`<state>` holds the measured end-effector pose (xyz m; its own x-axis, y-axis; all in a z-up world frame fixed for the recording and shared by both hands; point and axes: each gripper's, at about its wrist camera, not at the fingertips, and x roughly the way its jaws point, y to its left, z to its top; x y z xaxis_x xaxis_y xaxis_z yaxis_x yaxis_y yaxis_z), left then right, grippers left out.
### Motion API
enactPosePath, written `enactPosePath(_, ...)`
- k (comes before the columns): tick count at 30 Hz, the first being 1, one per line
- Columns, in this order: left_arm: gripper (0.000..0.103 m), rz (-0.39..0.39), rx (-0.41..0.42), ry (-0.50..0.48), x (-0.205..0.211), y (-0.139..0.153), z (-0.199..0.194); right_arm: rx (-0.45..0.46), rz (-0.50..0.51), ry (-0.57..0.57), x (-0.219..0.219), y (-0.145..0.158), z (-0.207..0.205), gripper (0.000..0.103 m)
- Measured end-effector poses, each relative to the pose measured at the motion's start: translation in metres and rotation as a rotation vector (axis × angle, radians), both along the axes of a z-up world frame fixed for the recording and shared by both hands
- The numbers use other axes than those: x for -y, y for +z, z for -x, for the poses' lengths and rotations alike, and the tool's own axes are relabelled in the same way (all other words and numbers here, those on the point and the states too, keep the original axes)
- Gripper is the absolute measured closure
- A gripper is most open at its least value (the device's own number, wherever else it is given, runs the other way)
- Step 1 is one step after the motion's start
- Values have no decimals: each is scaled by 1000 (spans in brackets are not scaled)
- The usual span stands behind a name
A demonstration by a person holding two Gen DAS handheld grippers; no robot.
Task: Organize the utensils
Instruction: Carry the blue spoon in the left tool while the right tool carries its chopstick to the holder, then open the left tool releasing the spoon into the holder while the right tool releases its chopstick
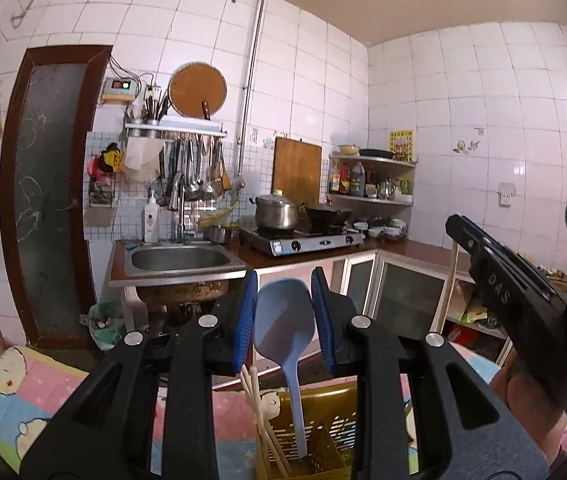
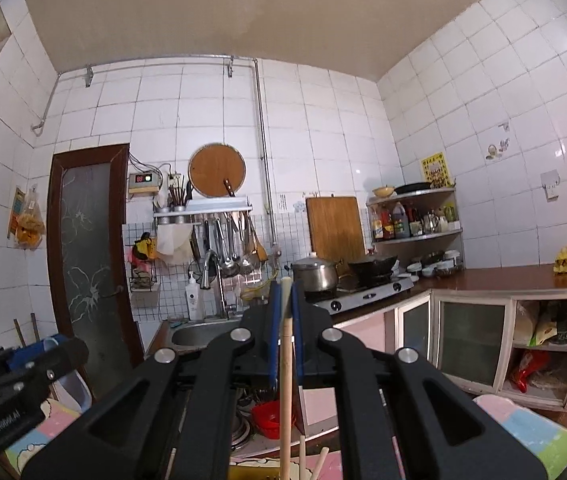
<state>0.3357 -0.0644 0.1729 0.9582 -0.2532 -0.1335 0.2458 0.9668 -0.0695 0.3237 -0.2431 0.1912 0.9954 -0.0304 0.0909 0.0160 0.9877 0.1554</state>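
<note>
A blue-grey rice spoon stands upright, and my left gripper is shut on its head, the blue pads pressing both edges. Its handle runs down into a yellow slotted utensil basket that also holds pale chopsticks. My right gripper is shut on a single wooden chopstick, which hangs straight down towards the basket's yellow rim. In the left wrist view the right gripper shows at the right with that chopstick below it. The left gripper appears low at the left of the right wrist view.
Ahead is a counter with a steel sink, a gas stove bearing a pot and a wok, and a corner shelf of bottles. Glass-door cabinets run beneath. A pastel foam mat lies below. Red bowls sit under the right gripper.
</note>
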Motion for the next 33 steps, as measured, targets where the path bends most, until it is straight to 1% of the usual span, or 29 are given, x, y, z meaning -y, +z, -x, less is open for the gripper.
enactPosePath(3, 76, -16, -25, -4, -1, -17, -10, -36, -6, 12, 0, -16, -11, 97)
enactPosePath(9, 76, -9, -96, -18, -8, -50, -22, -98, 17, 35, -1, -48, -16, 97)
enactPosePath(15, 76, -18, -144, -27, -13, -72, -27, -151, 13, 58, -2, -73, -14, 97)
enactPosePath(22, 76, -34, -201, -20, -18, -92, -33, -204, 15, 57, 1, -88, -15, 97)
enactPosePath(27, 76, -46, -251, -4, -21, -101, -40, -285, 12, 67, 6, -93, -24, 97)
enactPosePath(30, 76, -55, -275, 9, -25, -100, -40, -333, 9, 79, 9, -93, -27, 96)
enactPosePath(31, 75, -53, -280, 12, -27, -98, -38, -351, 12, 79, 9, -91, -27, 96)
enactPosePath(32, 67, -53, -286, 13, -29, -96, -36, -360, 13, 76, 10, -88, -27, 95)
enactPosePath(33, 51, -52, -290, 16, -31, -92, -34, -368, 11, 71, 12, -83, -23, 89)
